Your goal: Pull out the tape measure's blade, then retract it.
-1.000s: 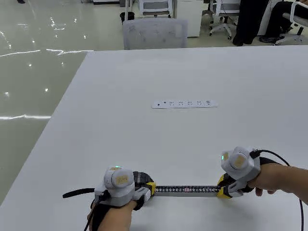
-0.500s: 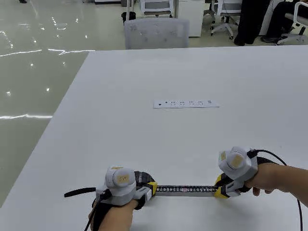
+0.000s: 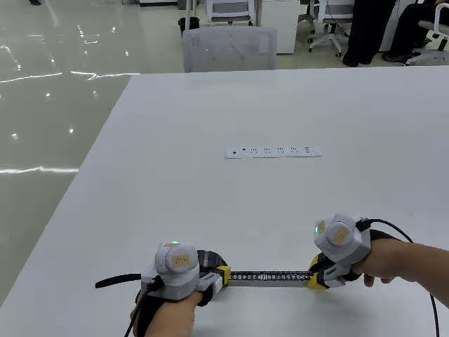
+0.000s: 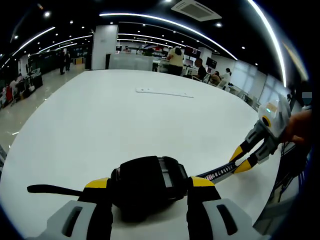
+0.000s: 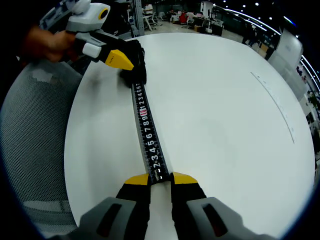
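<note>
On the table (image 3: 280,105), left claw (image 4: 150,186) pinches the black tape measure (image 4: 146,172); right claw (image 5: 160,178) pinches its numbered blade (image 5: 146,125).

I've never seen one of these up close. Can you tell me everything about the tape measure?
The tape measure has a chunky black case with a thin black strap trailing from it. It rests on the white table, clamped between the left gripper's yellow-tipped jaws. Its blade is pulled out, grey with black numbers and a few red ones, and runs straight, low along the table. The right gripper's jaws pinch its far end.
</note>
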Demonstrator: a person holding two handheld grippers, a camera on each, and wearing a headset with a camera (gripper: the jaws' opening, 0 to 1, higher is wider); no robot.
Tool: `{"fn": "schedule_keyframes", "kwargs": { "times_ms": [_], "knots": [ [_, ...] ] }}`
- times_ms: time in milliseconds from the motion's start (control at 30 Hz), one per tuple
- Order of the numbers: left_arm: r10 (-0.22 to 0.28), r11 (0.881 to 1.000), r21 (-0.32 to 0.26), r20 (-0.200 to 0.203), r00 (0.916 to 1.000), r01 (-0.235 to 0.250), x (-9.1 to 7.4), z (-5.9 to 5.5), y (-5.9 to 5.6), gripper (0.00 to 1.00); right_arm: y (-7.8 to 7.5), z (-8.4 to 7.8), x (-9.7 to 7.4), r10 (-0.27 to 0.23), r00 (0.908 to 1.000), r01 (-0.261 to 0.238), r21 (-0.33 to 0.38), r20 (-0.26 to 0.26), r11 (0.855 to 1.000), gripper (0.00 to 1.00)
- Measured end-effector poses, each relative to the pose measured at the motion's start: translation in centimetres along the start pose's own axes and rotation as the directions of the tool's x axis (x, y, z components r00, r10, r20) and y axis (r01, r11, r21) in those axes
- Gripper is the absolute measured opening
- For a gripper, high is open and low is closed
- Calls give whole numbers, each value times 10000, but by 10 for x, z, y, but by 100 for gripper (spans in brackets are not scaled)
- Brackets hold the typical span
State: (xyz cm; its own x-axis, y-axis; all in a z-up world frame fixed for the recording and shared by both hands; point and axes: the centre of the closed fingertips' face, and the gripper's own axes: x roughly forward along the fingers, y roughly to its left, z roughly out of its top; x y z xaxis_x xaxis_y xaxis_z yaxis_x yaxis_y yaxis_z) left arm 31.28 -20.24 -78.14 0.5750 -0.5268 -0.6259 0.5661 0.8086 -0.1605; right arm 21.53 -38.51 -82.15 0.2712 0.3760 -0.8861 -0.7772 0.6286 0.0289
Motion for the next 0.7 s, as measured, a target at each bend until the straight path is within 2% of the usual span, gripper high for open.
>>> {"fn": "schedule_keyframes", "kwargs": {
  "times_ms": [700],
  "knots": [
    [-33, 10000, -90, -85, 10000, 33, 1, 0, 1, 56, 6, 19, 10, -10, 9997, 11, -73, 253, 10000, 13]
  ]
}}
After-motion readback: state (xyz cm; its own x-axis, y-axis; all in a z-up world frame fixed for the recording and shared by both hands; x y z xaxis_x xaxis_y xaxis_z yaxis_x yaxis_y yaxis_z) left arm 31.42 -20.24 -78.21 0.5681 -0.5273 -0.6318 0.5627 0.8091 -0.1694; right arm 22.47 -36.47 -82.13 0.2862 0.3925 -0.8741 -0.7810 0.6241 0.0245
